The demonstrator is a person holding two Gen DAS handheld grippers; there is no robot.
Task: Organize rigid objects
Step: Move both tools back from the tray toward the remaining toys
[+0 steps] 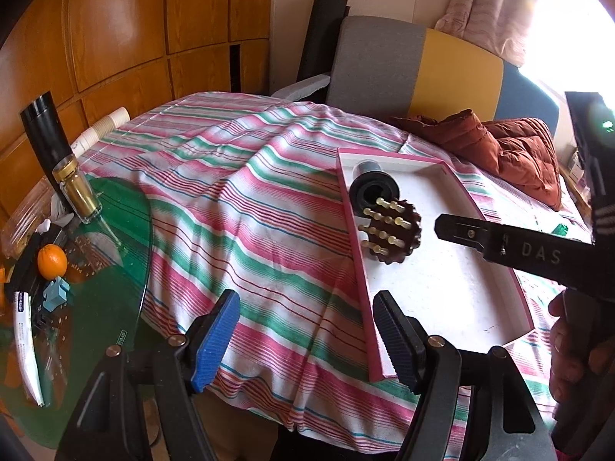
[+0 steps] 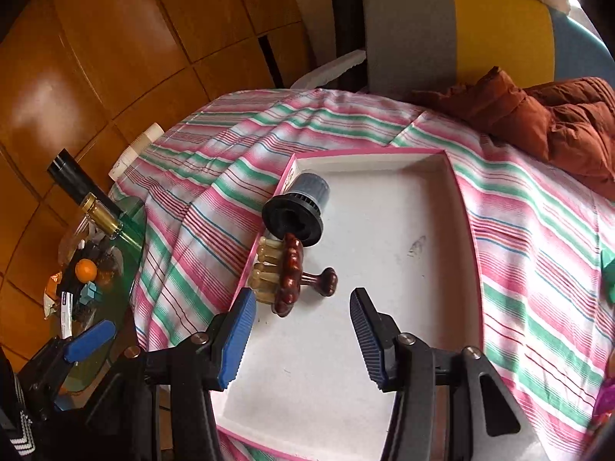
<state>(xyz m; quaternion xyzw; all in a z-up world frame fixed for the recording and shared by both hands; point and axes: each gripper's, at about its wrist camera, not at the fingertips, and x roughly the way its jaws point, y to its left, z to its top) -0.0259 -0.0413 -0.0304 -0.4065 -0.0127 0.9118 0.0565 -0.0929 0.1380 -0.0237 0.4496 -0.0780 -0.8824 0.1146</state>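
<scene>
Two items, wooden massager [image 2: 292, 276] and black filter [image 2: 298, 213], lie in white tray [image 2: 442, 230]; my right gripper [image 2: 303, 330] spread, empty, should lift clear without nudging them.

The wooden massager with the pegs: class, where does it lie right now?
The wooden massager lies in the pink-edged white tray, against its left wall in the right wrist view, touching the black cylindrical filter just beyond it.

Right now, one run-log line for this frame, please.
left gripper: open, empty | right gripper: open, empty | brown wooden peg massager and black ribbed cylinder: lying in pink-rimmed white tray
</scene>
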